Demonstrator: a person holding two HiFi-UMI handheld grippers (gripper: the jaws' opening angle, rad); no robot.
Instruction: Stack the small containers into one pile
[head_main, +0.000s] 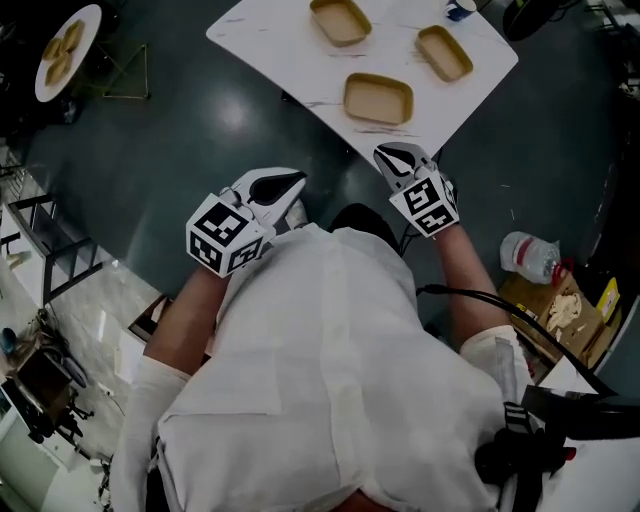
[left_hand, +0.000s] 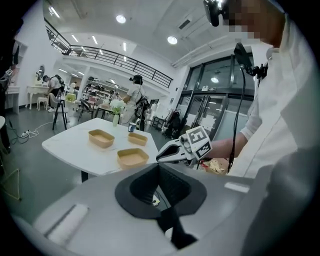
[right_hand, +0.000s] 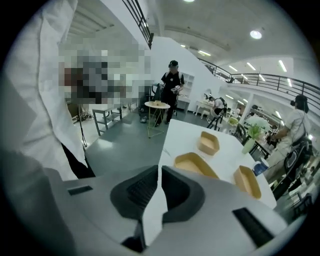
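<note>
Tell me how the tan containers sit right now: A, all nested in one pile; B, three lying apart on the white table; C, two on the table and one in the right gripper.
B: the near container, the left container and the right container each lie alone on the white table; the right gripper is shut, empty.

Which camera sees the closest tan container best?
Head view: it looks straight down into the closest container, whole rim visible. Left gripper view shows it small, side-on; right gripper view hides its near edge.
</note>
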